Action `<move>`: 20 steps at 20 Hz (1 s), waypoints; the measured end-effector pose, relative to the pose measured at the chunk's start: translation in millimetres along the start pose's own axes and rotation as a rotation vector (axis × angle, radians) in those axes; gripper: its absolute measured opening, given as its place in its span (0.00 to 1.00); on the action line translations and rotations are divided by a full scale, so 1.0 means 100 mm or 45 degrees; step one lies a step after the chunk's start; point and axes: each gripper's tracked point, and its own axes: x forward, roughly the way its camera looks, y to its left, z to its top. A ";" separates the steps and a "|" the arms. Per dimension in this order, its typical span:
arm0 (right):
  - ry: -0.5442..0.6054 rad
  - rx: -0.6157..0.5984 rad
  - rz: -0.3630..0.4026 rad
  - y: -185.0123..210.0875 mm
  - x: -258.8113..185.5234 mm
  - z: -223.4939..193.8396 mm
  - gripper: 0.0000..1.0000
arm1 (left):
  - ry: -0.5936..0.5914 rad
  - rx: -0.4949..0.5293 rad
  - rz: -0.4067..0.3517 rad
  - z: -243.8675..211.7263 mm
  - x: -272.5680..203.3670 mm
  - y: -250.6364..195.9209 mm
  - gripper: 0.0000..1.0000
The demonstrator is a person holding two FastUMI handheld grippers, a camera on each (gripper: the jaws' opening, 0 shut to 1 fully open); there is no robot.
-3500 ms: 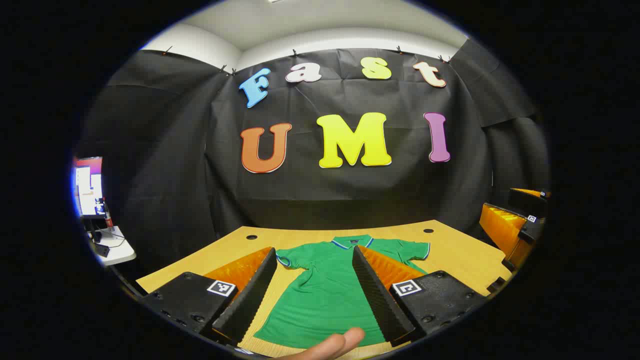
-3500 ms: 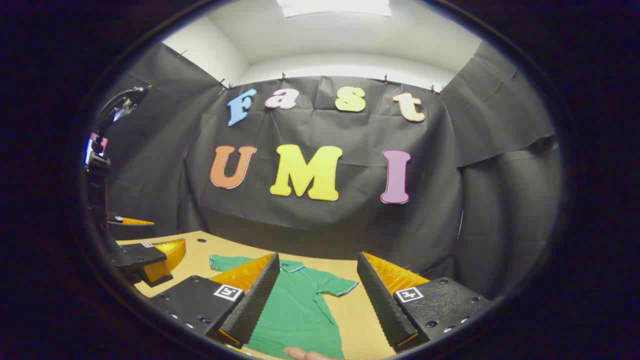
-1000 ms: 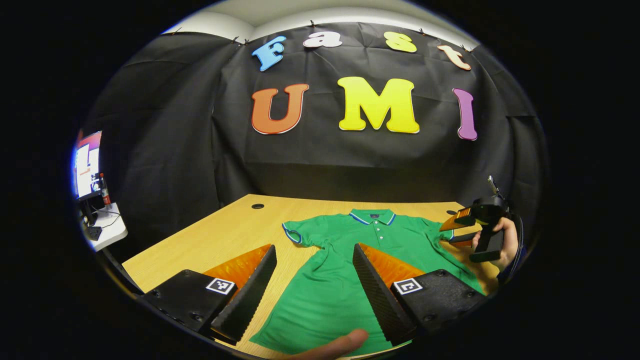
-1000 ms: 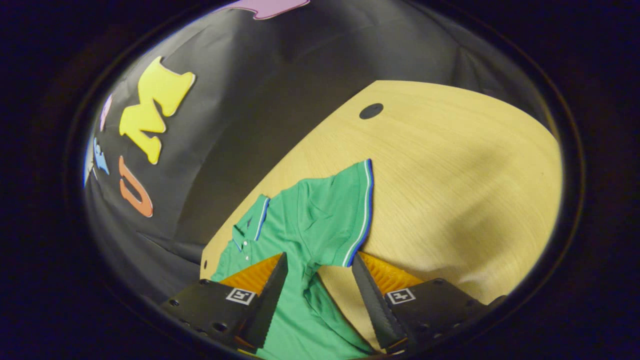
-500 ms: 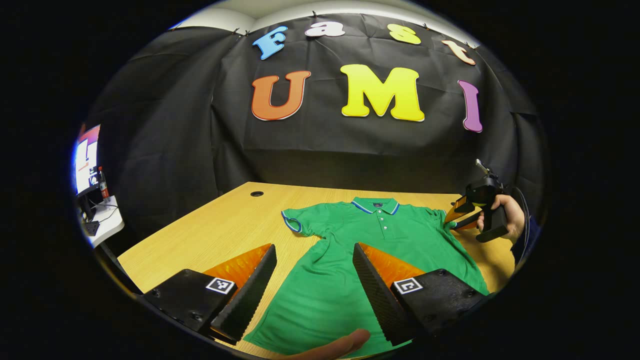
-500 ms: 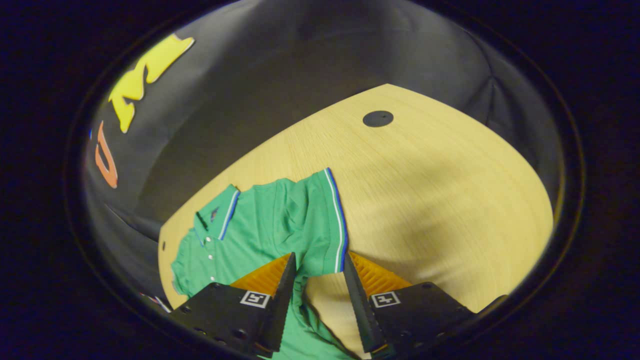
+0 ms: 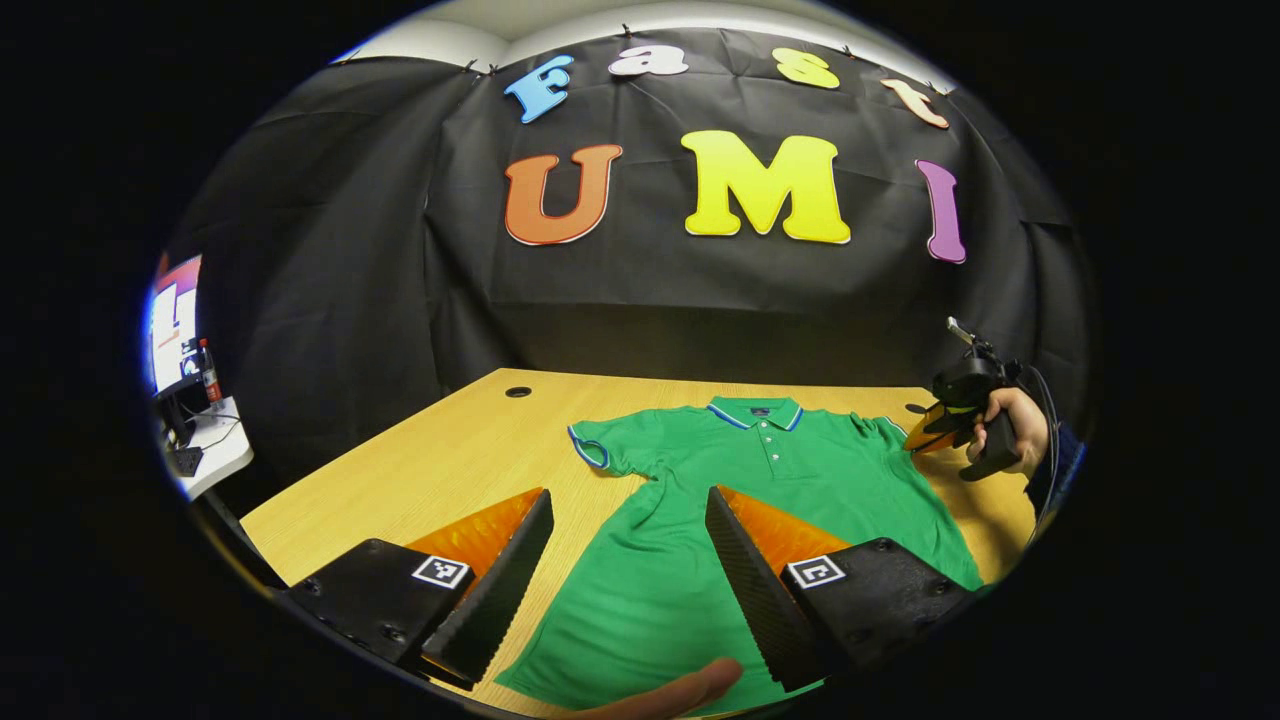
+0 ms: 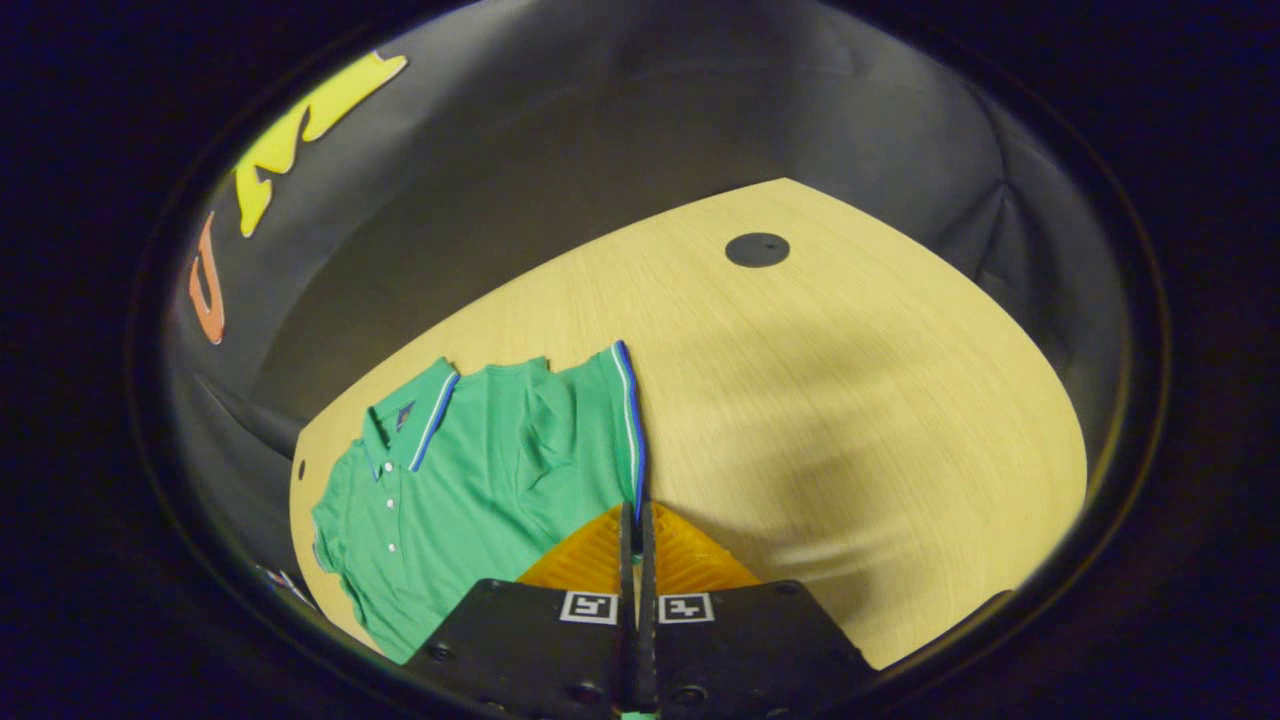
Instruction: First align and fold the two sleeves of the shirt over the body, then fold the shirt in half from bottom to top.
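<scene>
A green polo shirt [image 7: 760, 500] with a blue-and-white trimmed collar lies flat, front up, on the wooden table [image 7: 450, 460]. My left gripper [image 7: 628, 495] hovers open over the shirt's lower body, nothing between its fingers. In the left gripper view a hand holds my right gripper [image 7: 928, 428] at the shirt's right sleeve. In the right gripper view my right gripper [image 8: 636, 510] is shut on the striped cuff of that sleeve [image 8: 625, 420], low over the table, with the shirt [image 8: 470, 480] spreading away to the left.
Two round cable holes [image 7: 518, 392] [image 8: 757, 249] sit near the table's far edge. A monitor and small white side table [image 7: 190, 400] stand off to the left. A person's fingertip [image 7: 690, 690] shows at the bottom of the left gripper view.
My right gripper's fingers have closed from a narrow gap onto the sleeve cuff. The left gripper has barely moved and stays open.
</scene>
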 end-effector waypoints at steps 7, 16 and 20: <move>-0.117 -0.186 0.058 0.35 -0.31 0.14 0.00 | 0.011 -0.011 -0.008 -0.02 0.00 -0.03 0.99; -0.124 -0.546 0.156 1.23 -0.41 -0.21 0.01 | -0.009 0.004 0.018 0.01 0.00 0.07 0.99; -0.067 -0.632 0.202 1.56 -0.30 -0.49 0.00 | 0.005 0.001 0.026 -0.02 0.03 0.10 0.99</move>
